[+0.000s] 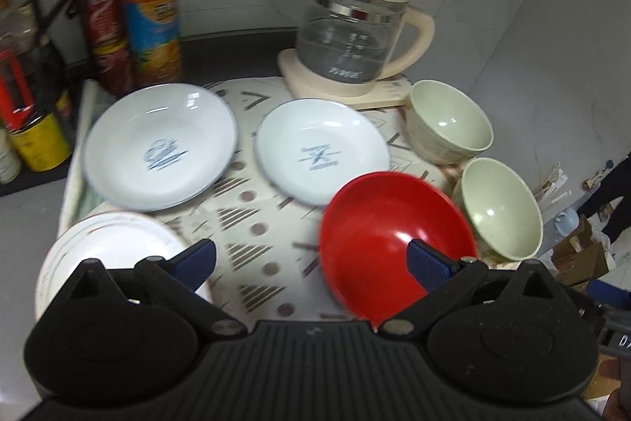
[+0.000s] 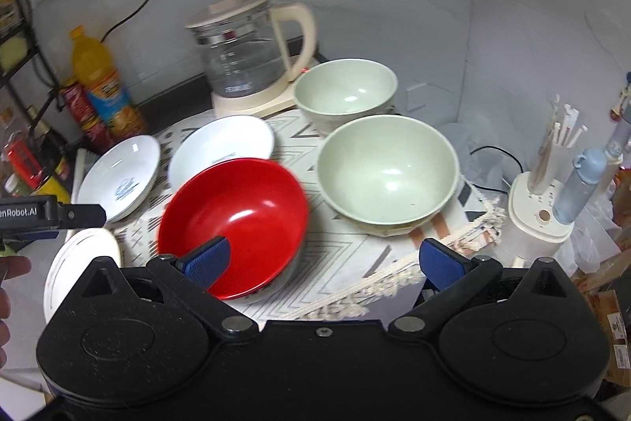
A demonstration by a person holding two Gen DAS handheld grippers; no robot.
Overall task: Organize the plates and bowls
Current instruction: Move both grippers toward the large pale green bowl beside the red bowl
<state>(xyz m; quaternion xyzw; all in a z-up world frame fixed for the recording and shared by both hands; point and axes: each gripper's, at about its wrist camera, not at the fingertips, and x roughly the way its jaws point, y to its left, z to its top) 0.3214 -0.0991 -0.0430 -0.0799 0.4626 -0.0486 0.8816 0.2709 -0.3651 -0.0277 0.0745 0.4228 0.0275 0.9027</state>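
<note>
While both your claws, left claw and right claw, hung wide apart and empty, the red bowl sat on the counter mat; it looked light, slippery, best pinched at its rim.

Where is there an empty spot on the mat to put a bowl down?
The patterned mat is bare in front, between the striped plate and the red bowl. It is crowded farther back, around two white plates, and on the right, where two green bowls sit close together.
</note>
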